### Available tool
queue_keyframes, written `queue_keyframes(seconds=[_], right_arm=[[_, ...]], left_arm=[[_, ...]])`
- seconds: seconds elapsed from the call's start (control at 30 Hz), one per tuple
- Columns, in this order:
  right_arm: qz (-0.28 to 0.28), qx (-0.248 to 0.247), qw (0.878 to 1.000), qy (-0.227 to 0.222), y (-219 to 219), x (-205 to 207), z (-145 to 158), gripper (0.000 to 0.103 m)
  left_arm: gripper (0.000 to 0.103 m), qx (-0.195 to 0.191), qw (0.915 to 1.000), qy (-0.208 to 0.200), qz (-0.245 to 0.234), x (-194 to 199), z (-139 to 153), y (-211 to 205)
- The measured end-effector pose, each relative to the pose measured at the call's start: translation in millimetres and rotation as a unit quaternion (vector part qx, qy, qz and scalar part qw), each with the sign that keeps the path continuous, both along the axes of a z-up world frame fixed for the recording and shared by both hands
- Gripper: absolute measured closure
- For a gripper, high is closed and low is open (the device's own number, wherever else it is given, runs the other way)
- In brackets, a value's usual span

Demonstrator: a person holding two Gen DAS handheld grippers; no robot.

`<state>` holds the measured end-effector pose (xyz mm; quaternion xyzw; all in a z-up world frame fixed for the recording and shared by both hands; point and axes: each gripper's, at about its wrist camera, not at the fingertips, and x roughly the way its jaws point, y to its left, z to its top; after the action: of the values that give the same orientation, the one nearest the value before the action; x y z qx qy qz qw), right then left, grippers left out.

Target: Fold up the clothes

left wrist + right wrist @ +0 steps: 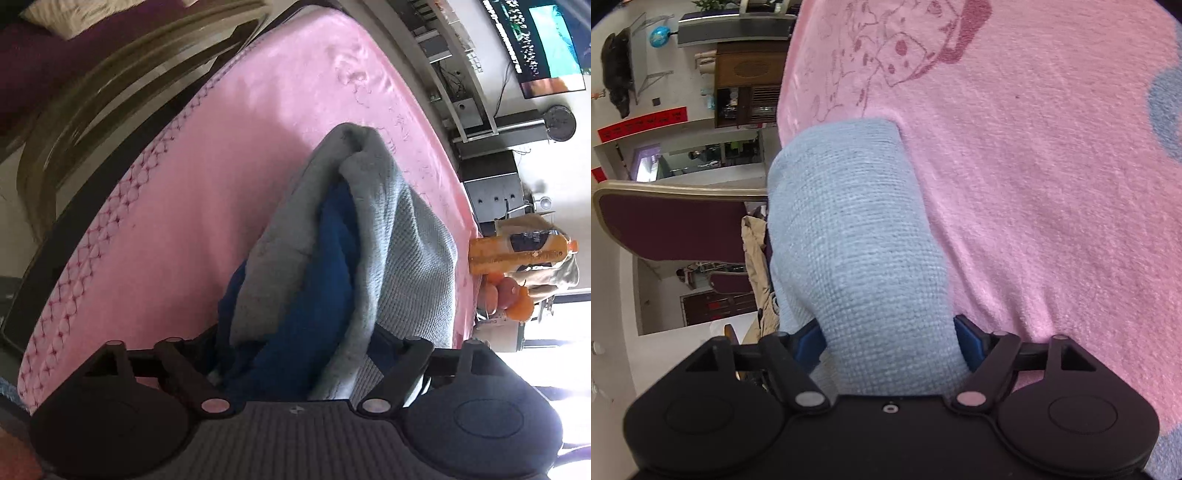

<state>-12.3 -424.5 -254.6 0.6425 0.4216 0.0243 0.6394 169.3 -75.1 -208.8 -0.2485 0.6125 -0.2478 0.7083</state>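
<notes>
Grey knitted cloth fills the middle of both views: it is a grey sweater (402, 236) with a dark blue lining (325, 280), and it is bunched up over a pink blanket (229, 155). In the left wrist view the left gripper (299, 354) is clamped on a thick fold of the sweater, which runs up and away from the jaws in a tall heap, grey on both sides and blue in the middle. In the right wrist view the right gripper (892, 343) is also clamped on the sweater (857, 251). The cloth sits right between the blue fingertips (971, 341) and bulges out past them, reaching out over the pink blanket (1034, 184). That blanket has a dark pink drawing on it. Past the blanket's edge in the left wrist view stand an orange bottle (517, 254) and some oranges (509, 295), with a screen (543, 44) on the wall.
</notes>
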Motion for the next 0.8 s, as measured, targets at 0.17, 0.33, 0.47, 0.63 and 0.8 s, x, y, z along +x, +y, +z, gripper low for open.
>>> queue_keyframes(seconds=[0.17,0.33,0.47,0.63,0.8], right_arm=[[-0.012,-0.042,0.999,-0.016,3.5,-7.5,11.1,0.043],[-0.002,-0.108,0.993,-0.05,7.1,-21.9,50.3,0.06],[-0.002,-0.13,0.988,-0.089,-2.4,-48.6,87.8,0.061],[-0.024,-0.16,0.98,-0.117,-30.4,-110.1,128.1,0.061],[-0.099,-0.179,0.972,-0.119,-71.3,-177.7,151.7,0.061]], left_arm=[[0.06,0.01,0.9977,-0.065,-0.014,-12.8,17.1,1.2],[0.065,-0.031,0.993,-0.114,-0.007,-30.0,41.5,8.9],[0.065,-0.078,0.9872,-0.138,-0.014,-61.1,63.7,7.1],[0.065,-0.103,0.9799,-0.159,-0.061,-103.7,92.4,-42.3],[0.064,-0.119,0.9688,-0.166,-0.141,-151.3,105.5,-127.2]])
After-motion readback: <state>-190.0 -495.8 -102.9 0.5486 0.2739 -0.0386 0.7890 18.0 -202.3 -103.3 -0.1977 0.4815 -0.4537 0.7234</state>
